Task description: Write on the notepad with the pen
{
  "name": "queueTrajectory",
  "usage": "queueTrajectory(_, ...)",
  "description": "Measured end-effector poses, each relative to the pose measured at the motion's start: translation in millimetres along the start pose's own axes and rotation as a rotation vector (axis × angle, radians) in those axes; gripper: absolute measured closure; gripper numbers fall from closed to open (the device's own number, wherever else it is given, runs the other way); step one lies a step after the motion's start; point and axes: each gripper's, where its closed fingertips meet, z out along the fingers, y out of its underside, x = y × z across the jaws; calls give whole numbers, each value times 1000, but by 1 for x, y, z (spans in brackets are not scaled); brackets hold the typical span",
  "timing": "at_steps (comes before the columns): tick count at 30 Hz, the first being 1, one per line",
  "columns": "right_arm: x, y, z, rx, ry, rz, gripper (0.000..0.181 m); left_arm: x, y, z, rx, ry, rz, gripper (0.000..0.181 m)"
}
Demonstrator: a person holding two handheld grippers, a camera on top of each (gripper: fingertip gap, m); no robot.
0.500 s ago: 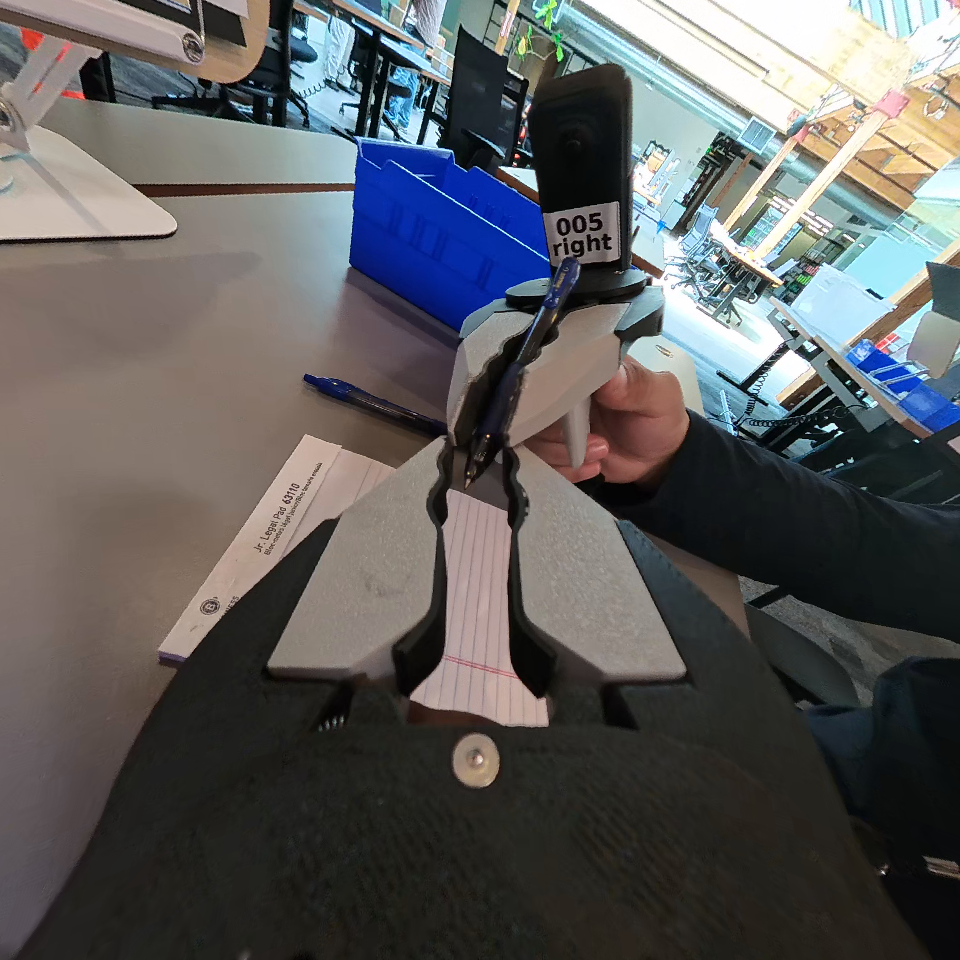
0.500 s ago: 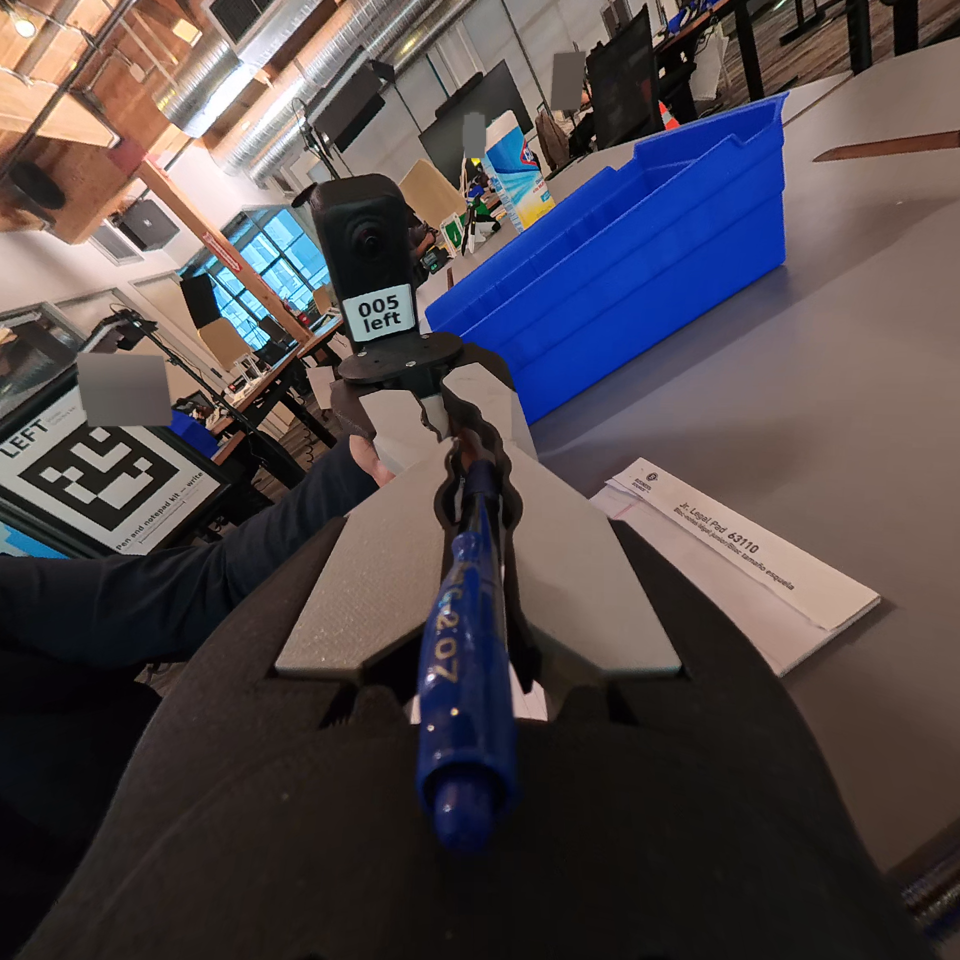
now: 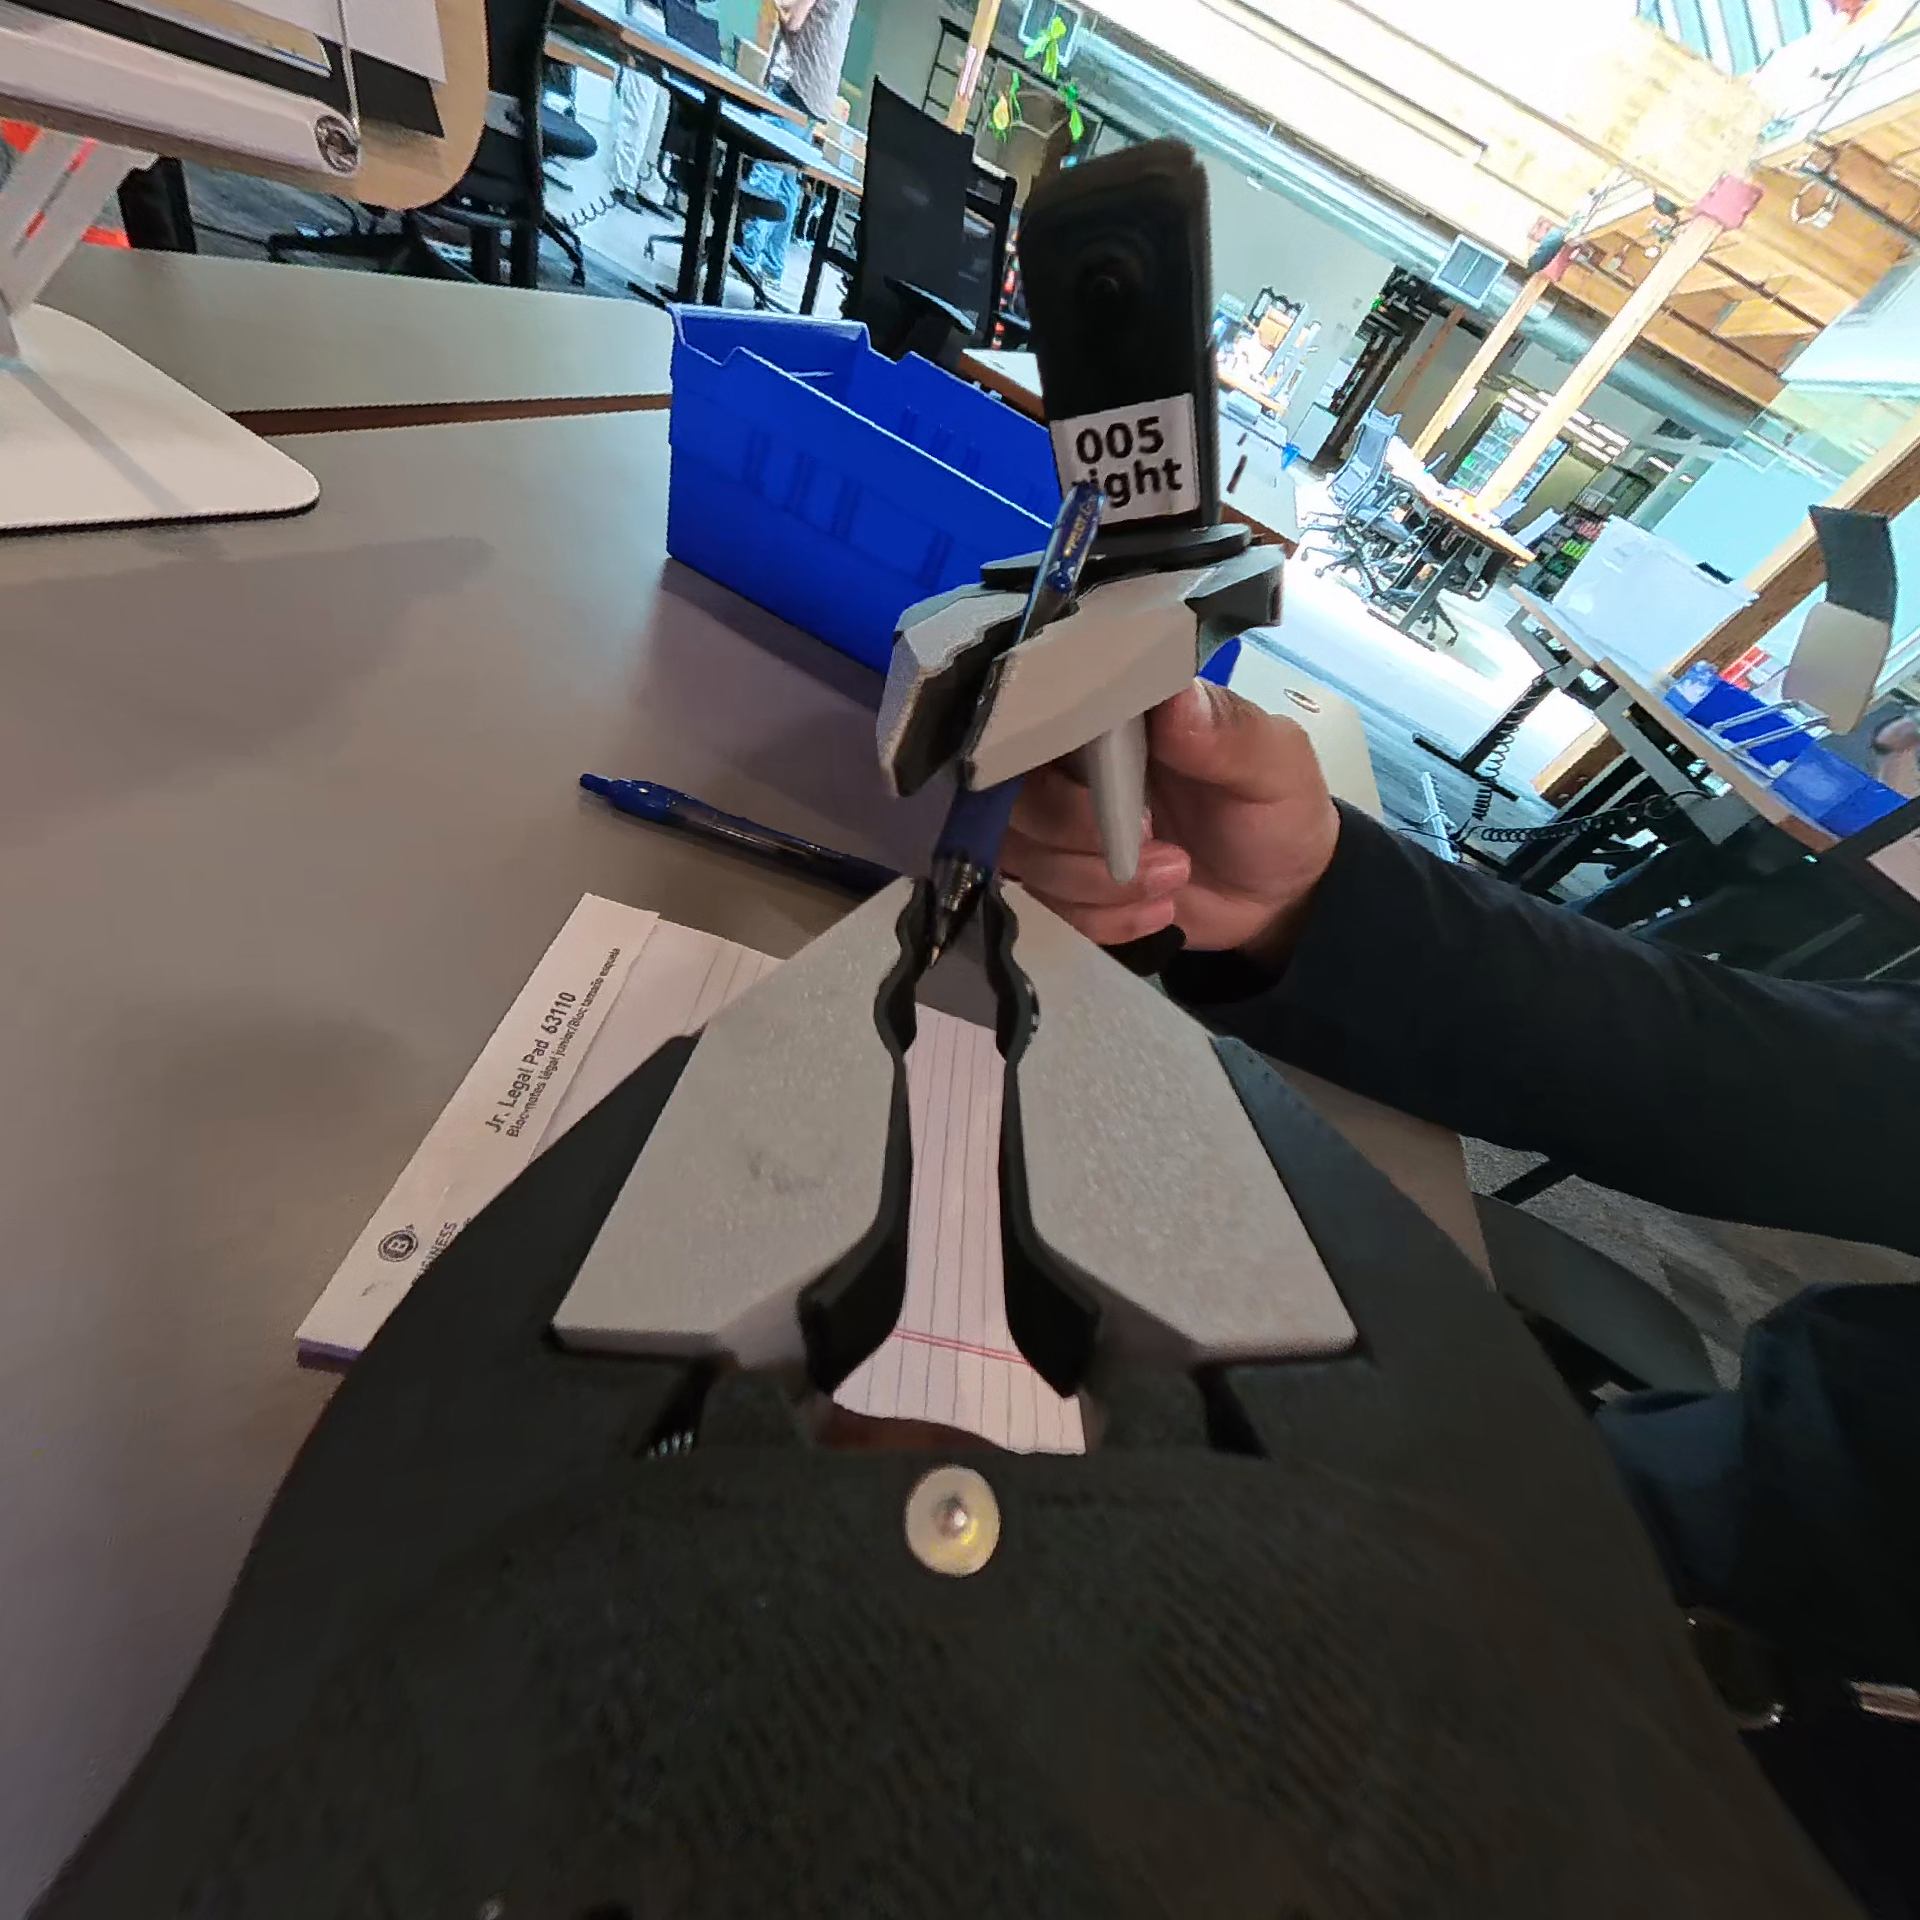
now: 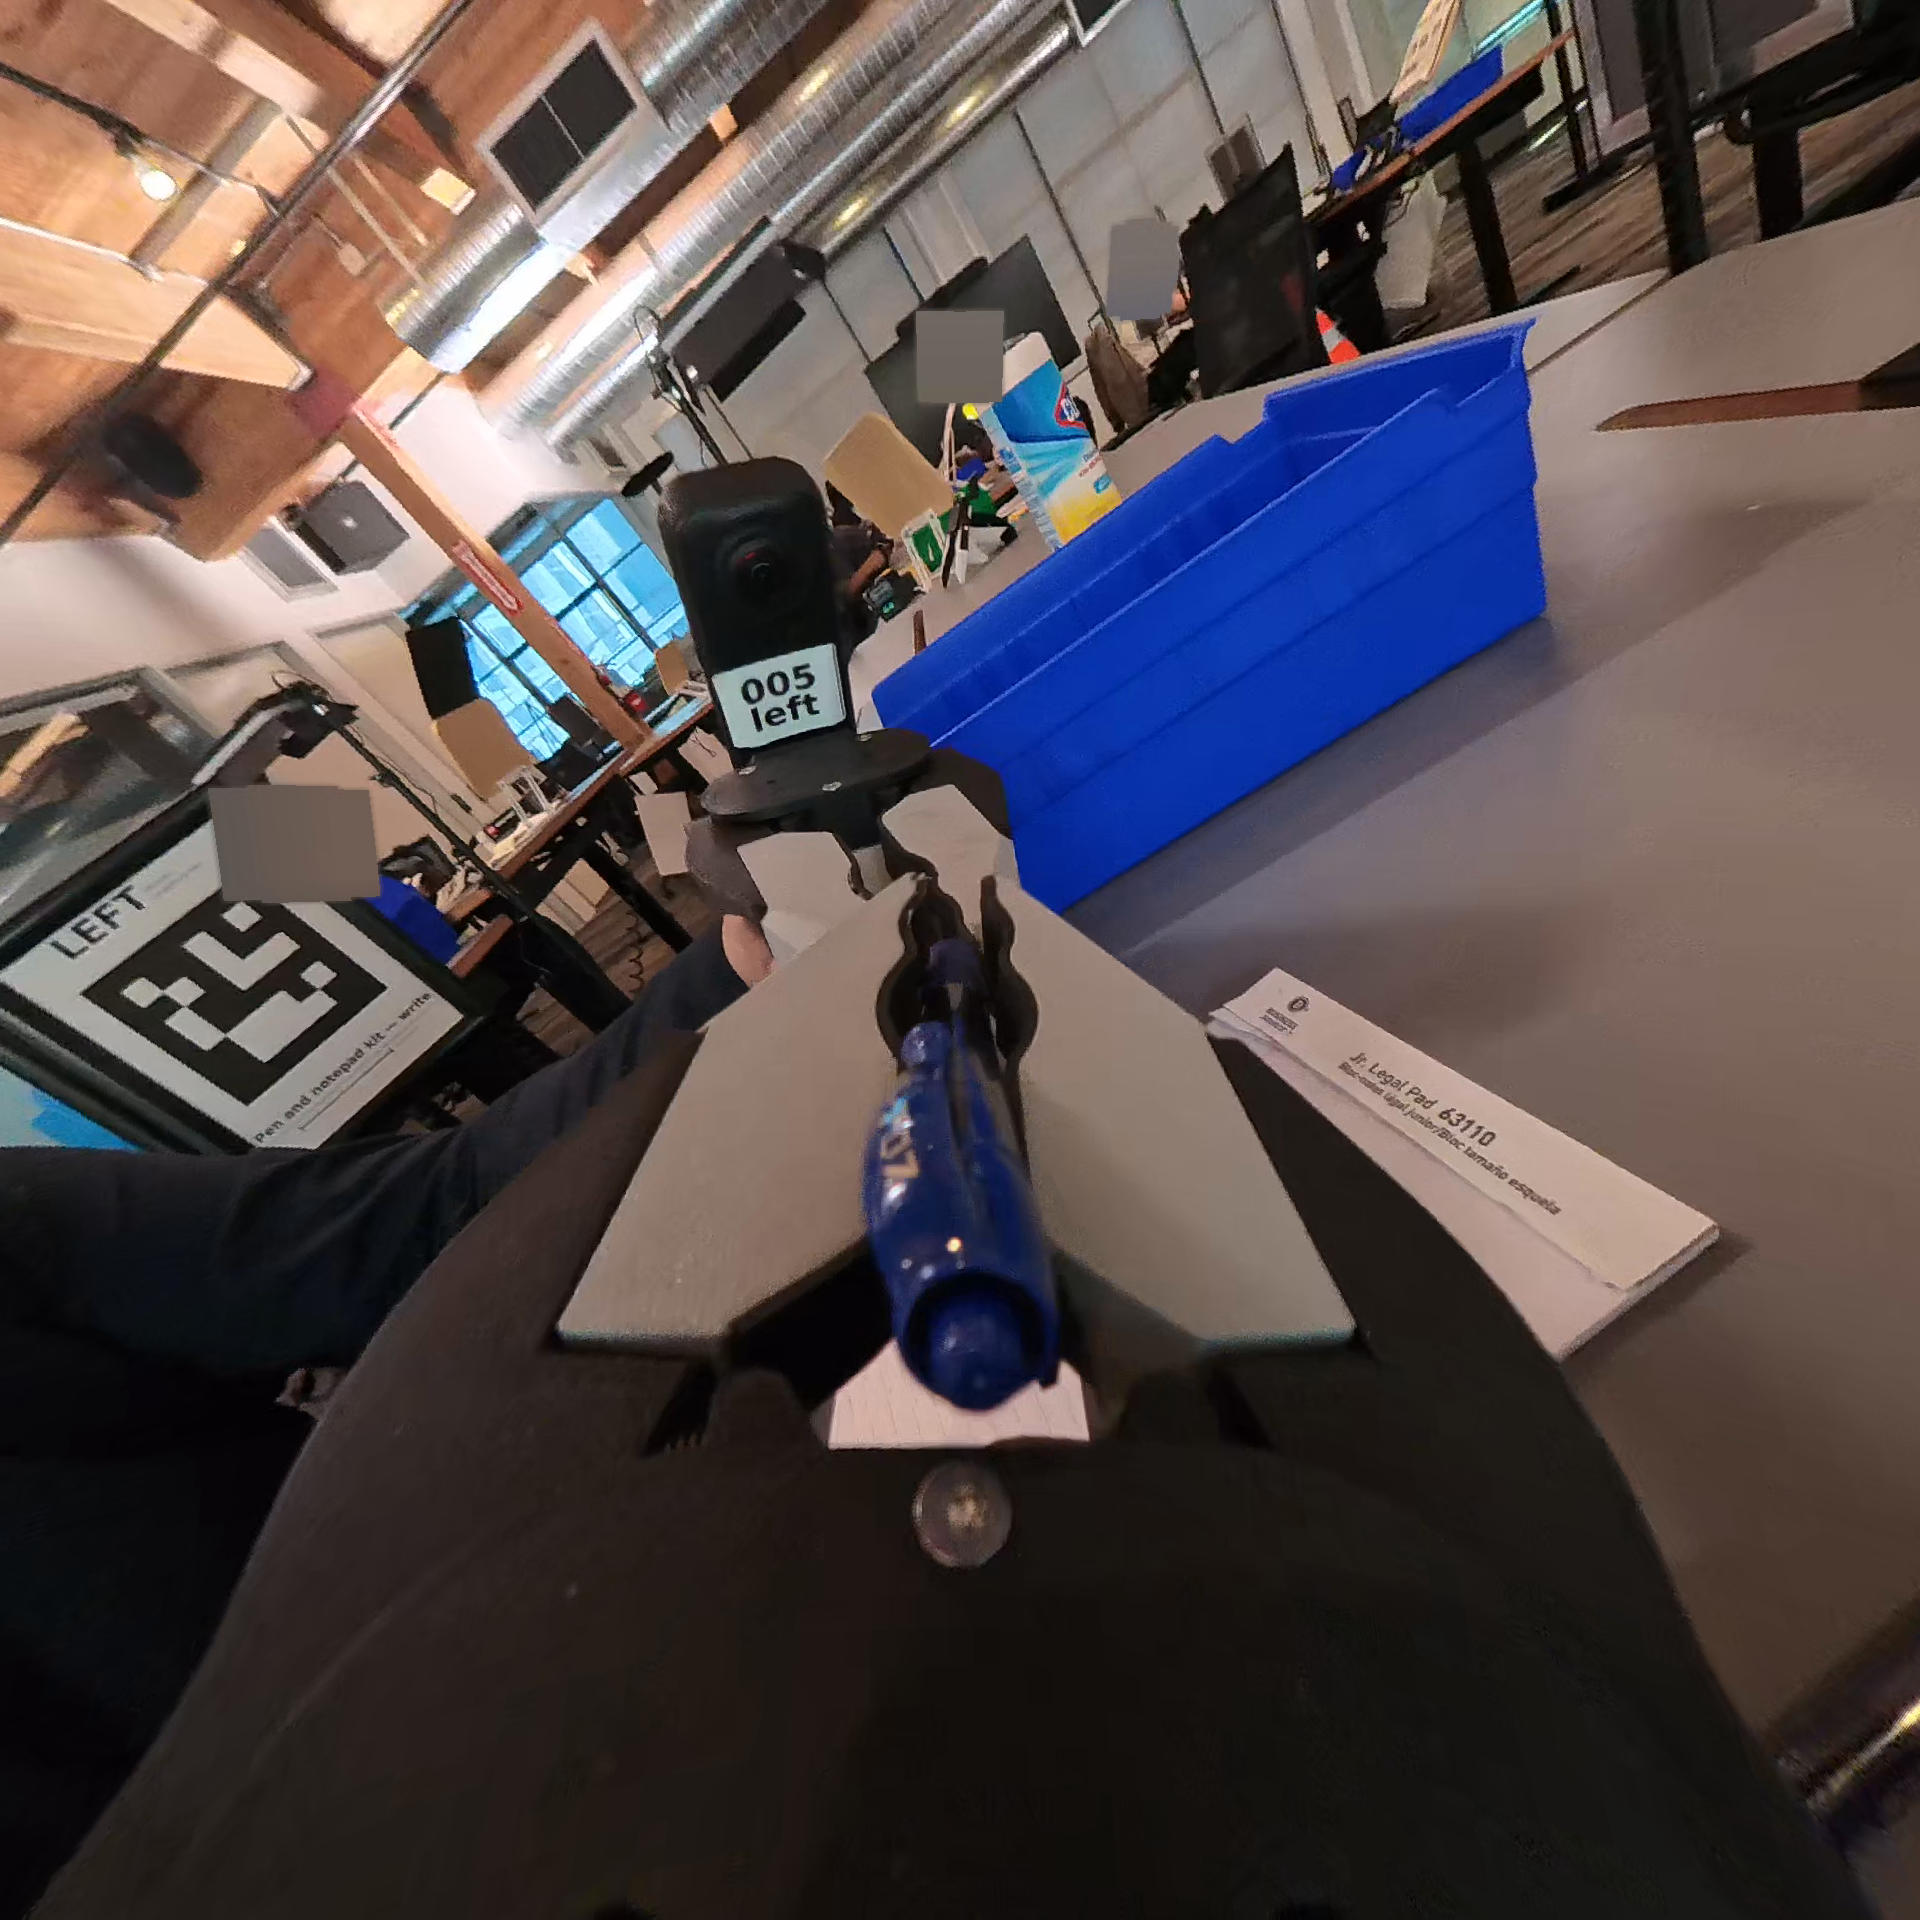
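Right tool (image 4: 951, 914) is pinched on a blue pen (image 4: 961, 1174), its fingers pressed against the barrel, the tip pointing down toward the lined notepad (image 3: 956, 1195); whether the tip touches the paper cannot be told. Left tool (image 3: 951, 940) hangs over the notepad with its jaws slightly parted, gripping nothing. Just past the pad's far edge a second blue pen (image 3: 727, 826) lies on the grey worktop (image 3: 312, 779), near a blue bin (image 3: 831, 499).
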Motion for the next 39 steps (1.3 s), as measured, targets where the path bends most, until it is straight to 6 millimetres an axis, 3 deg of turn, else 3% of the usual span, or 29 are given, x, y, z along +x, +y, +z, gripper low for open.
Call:
queueTrajectory(11,-1,-3,-5,13,-19,23,176,5,7,2,-38,39,-25,175)
queueTrajectory(15,-4,2,-3,-24,-36,20,176,11,7,2,-40,80,-34,161)
queueTrajectory(23,-18,17,13,-91,-109,38,176,20,9,7,-42,96,46,172)
queueTrajectory(30,-9,-2,1,-4,-18,-34,177,18,6,6,-30,89,30,172)
queueTrajectory(39,-12,14,15,-75,-22,-37,178,19,4,6,-16,85,68,172)
